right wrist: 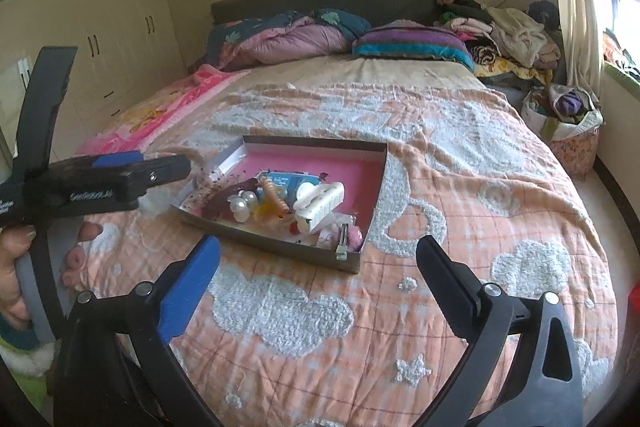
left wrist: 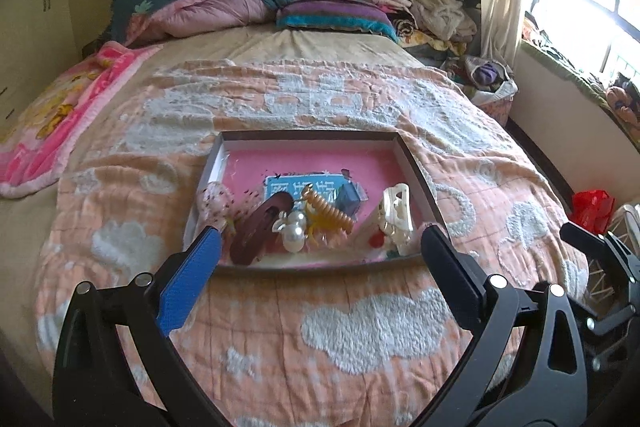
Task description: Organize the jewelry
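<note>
A shallow box with a pink floor sits on the bed and holds hair accessories: a white claw clip, an amber spiral clip, pearl beads, a dark brown clip and a pink patterned piece. My left gripper is open and empty, its tips at the box's near wall. In the right wrist view the box lies ahead, with the white clip and a small silver hairpin. My right gripper is open and empty, short of the box.
The bed has an orange-and-white cloud blanket, pillows and folded clothes at the headboard. A wardrobe stands left. A basket sits by the window. The left gripper's body shows in the right view.
</note>
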